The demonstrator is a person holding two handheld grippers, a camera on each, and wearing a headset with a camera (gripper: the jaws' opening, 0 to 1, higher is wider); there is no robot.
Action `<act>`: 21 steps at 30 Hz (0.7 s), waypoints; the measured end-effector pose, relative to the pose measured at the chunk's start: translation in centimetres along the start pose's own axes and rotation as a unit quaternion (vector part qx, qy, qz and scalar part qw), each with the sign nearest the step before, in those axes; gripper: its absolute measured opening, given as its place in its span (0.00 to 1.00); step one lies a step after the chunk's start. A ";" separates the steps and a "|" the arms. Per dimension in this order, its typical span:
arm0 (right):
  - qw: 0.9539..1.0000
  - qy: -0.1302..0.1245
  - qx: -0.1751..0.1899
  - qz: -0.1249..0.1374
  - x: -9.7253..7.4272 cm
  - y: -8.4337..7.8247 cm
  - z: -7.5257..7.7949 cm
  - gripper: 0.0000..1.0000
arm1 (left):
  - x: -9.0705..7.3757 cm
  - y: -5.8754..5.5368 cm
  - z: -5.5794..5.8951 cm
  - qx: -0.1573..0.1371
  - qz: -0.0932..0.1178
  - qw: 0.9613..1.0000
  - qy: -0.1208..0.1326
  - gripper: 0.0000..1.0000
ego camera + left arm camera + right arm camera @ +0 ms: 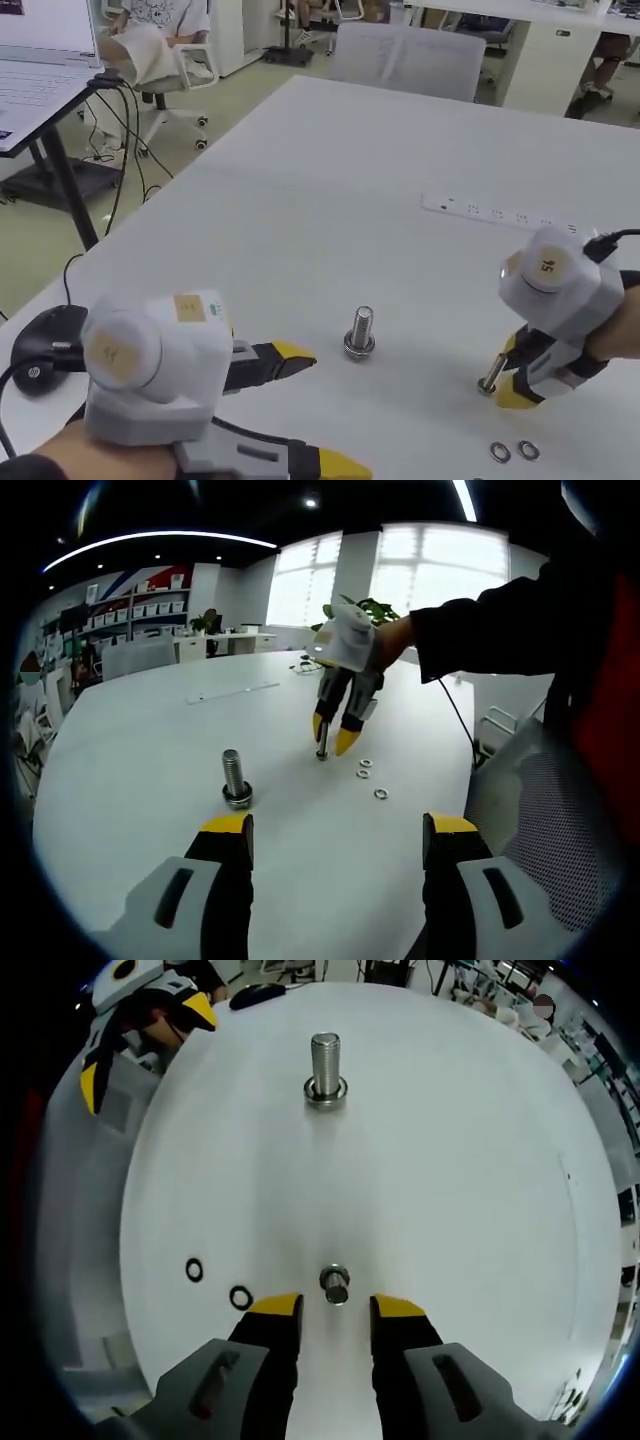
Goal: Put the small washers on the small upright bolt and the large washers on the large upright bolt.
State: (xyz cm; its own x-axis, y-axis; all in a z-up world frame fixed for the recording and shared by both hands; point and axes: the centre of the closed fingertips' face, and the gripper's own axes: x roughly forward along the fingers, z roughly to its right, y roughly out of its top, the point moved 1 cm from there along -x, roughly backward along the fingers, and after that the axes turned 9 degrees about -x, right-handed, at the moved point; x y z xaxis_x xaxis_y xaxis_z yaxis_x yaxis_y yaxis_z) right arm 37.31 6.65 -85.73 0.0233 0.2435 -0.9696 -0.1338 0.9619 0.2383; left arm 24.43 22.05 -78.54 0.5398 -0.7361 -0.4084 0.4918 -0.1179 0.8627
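While my right hand-held gripper point(336, 1310) tilts steeply down to the white worktop point(330, 200), its yellow-tipped jaws stand a little apart with nothing pinched between them. The small upright steel bolt point(334, 1284) rises just beyond the gap, right at the tips. Whether a tip touches its shank I cannot tell, nor whether a washer already sits on it.

What the coming move turns on, as I judge it, is where the two small flat steel washers point(500, 452) lie. They are side by side on the worktop, nearer to me than the small bolt and a touch to its right, close to the near edge. From my right jaws they are off to one side and behind the tips, so I would have to draw back toward myself and swing over them before closing. They lie flat with holes facing up, and the bolt's long axis stands straight up, so a washer must be carried level and lowered over the top.

My right hand is much the nearer to them. My left hand-held gripper point(340, 825) hangs low at the near left, pointing right across the worktop, jaws spread wide and holding nothing, well apart from the washers. The large upright steel bolt point(360, 330) stands between the two hands, with what looks like washers stacked round its foot.
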 end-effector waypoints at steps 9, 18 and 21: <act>1.000 -0.002 0.011 0.001 -0.2 -0.7 -0.4 0.27 | 0.1 -0.1 0.1 0.002 -0.004 1.000 -0.003 0.68; 1.000 -0.005 0.024 0.000 -0.5 -1.5 -1.0 0.27 | 0.2 -0.2 0.4 0.004 -0.004 1.000 -0.007 0.68; 1.000 -0.005 0.028 0.002 -0.7 -1.6 -1.4 0.27 | 0.2 -0.3 0.4 0.005 -0.005 1.000 -0.008 0.68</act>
State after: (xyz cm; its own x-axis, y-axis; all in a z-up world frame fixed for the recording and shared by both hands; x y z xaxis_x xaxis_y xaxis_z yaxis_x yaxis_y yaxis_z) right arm 36.17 4.78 -85.54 0.0329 0.2484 -0.9681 -0.0776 0.9663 0.2453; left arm 24.13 21.69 -78.71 0.5246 -0.7452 -0.4116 0.4899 -0.1312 0.8618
